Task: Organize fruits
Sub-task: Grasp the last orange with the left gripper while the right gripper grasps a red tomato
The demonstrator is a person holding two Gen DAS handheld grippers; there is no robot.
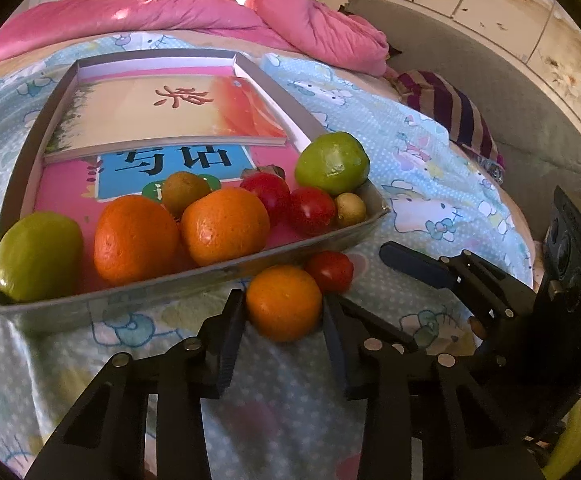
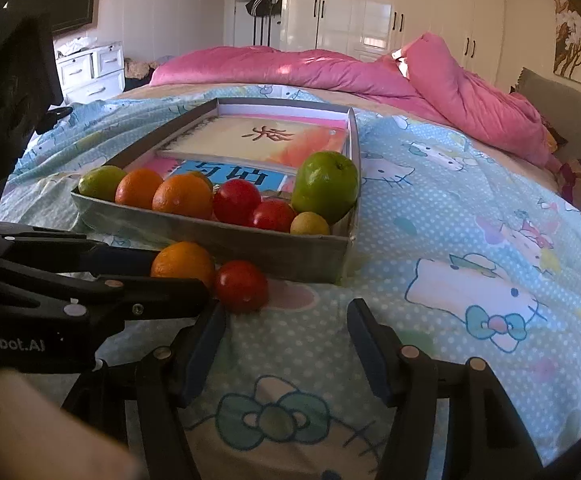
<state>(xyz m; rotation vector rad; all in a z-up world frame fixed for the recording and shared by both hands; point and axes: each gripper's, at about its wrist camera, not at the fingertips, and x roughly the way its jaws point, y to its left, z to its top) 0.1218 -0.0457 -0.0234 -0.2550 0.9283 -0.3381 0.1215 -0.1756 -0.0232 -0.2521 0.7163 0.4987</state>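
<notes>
An orange is seen on the bedsheet, just outside the near wall of the grey tray, with a red tomato touching it on its right. The orange is bracketed by the left gripper, whose jaws are spread to either side of it; whether the pads are already pressed against the skin cannot be told, though the left pad appears to be touching. The fruit is round, so no long axis is offered, and it lies straight ahead between the fingers. The right gripper is held with jaws wide apart over bare sheet, the tomato being just ahead and to its left; the left one is judged much the nearer to the orange. Inside the tray, along its near edge, oranges, tomatoes, two green fruits and small yellowish ones are gathered over books. In the right wrist view the lower part of the orange is hidden behind the left gripper's fingers
</notes>
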